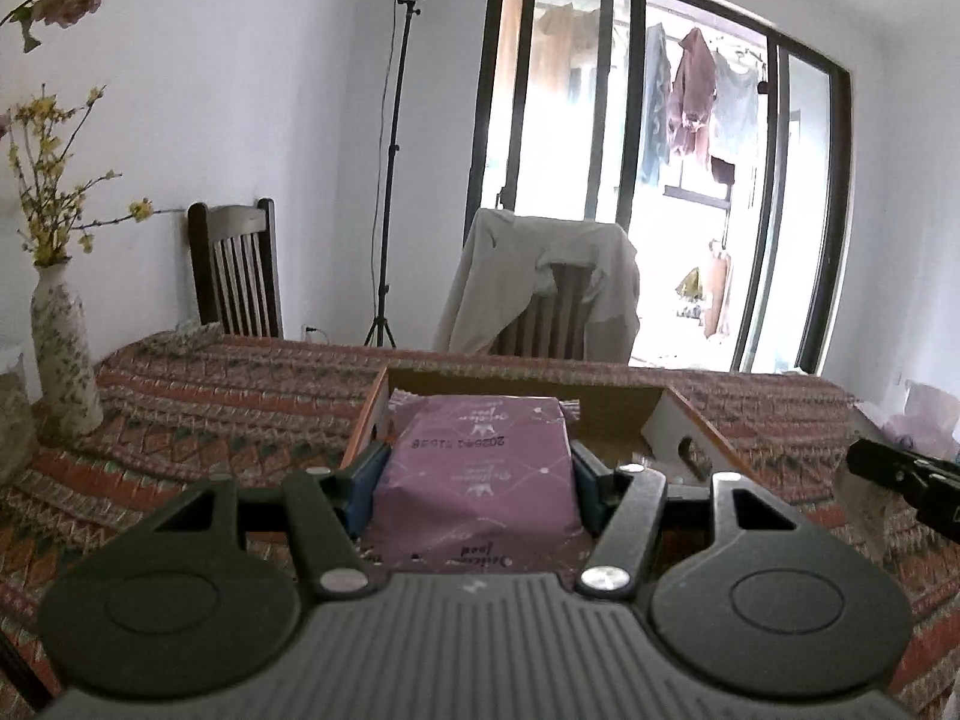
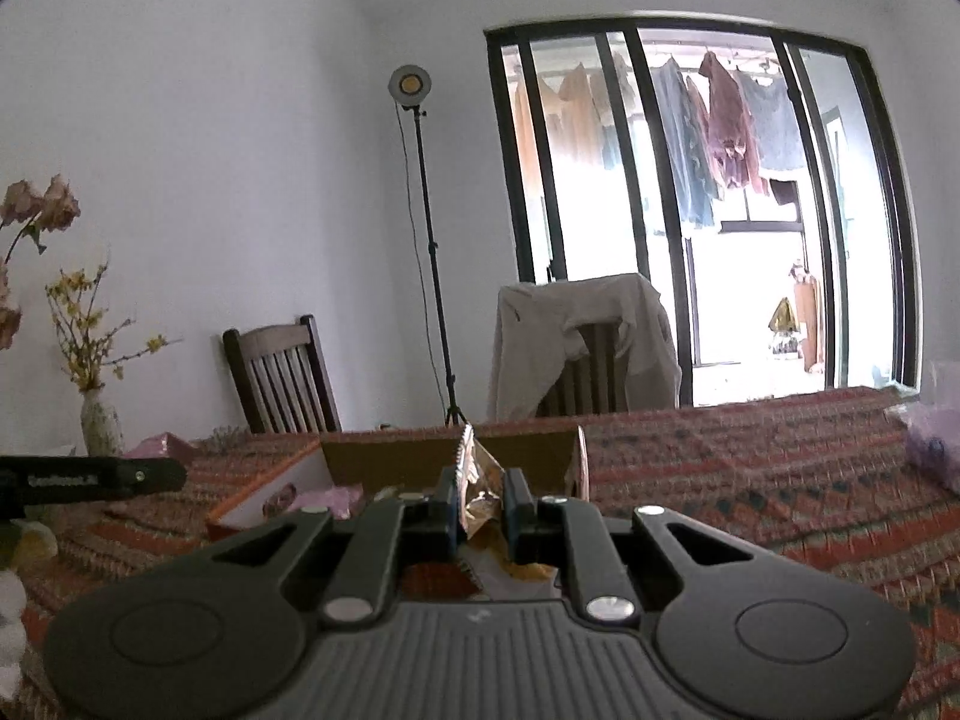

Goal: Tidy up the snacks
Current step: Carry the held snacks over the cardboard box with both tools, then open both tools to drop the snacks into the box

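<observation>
My left gripper is shut on a purple snack packet, its blue pads pressing both long sides. The packet hangs just in front of an open cardboard box on the patterned tablecloth. In the right wrist view my right gripper is shut on a thin golden snack wrapper that stands up on edge between the pads. The same box lies right behind it, and a pink packet shows inside its left part. The left gripper's body enters that view from the left, and the right gripper's body shows at the left view's right edge.
A flowered vase stands at the table's left end. Two wooden chairs, one bare and one draped with a pale garment, stand behind the table, with a lamp on a tripod between them. Crumpled plastic bags lie at the right.
</observation>
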The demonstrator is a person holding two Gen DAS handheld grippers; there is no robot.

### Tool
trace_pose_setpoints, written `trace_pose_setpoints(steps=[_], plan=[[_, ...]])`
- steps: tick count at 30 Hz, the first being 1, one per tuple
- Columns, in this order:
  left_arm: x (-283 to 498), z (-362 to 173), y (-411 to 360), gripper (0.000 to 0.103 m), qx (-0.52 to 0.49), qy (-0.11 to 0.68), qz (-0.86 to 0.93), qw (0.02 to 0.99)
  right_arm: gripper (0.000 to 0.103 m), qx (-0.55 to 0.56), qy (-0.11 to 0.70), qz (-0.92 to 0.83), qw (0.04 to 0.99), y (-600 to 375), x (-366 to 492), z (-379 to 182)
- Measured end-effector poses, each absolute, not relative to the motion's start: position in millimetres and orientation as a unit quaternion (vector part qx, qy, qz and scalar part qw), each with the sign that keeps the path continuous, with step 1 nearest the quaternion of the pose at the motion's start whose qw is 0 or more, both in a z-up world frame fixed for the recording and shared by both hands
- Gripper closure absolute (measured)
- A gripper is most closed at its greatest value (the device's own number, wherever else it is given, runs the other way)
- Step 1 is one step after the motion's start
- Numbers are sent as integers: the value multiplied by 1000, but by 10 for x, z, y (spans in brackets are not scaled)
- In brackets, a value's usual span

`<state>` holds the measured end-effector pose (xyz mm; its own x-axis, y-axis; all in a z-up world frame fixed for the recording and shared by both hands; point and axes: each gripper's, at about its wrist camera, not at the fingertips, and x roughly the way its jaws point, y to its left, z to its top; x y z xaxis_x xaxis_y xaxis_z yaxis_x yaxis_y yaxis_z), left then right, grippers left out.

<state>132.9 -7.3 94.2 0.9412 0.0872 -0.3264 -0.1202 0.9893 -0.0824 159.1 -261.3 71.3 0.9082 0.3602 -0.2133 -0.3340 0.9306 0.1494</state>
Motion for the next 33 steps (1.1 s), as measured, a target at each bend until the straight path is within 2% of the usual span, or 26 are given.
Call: trace_pose_setpoints(steps=[18,24,33], plan=[[2347,1005,60,41,-85,165,58,981,89,47,126,185,974,-2058,2677,874],[2754,899,32,41,-90,175,76,978,89,77,131,174,973,-1943,3093,701],[2949,561,120,41,-71,209,106,970,89,59,162,187,967,-1886,3212,421]])
